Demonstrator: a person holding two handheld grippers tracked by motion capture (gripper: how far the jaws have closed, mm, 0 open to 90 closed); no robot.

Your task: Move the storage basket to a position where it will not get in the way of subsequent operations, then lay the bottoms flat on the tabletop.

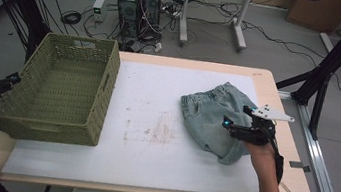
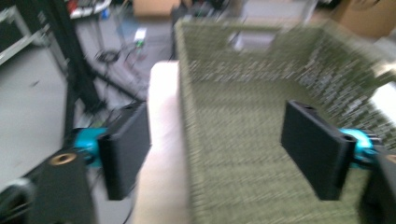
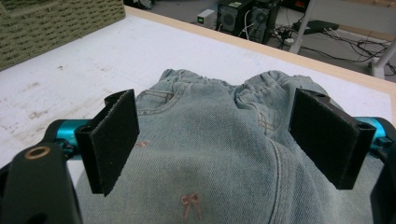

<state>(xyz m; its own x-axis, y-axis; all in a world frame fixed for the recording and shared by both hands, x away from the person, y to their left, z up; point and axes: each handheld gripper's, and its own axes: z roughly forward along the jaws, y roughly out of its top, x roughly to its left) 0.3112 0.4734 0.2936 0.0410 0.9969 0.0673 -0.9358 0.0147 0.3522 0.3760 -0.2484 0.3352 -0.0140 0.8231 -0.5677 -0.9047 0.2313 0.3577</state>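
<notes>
Green woven basket (image 1: 59, 85), high view: just right of the left gripper (image 1: 9, 81); the right gripper (image 1: 235, 120) is over pale-blue folded denim shorts (image 1: 211, 114). Left gripper view: jaws apart, straddling the basket's wall. Right gripper view: jaws apart, shorts lying between and beneath them.

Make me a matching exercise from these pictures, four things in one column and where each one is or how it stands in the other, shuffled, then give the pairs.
Things:
1. green woven plastic basket
2. light blue denim shorts
3. left claw
4. right claw

Places or states:
A. open above the denim
B. on the table's left end
C. crumpled on the white mat, right side
D. open at the basket's left wall

Pairs: 1-B, 2-C, 3-D, 4-A
</notes>
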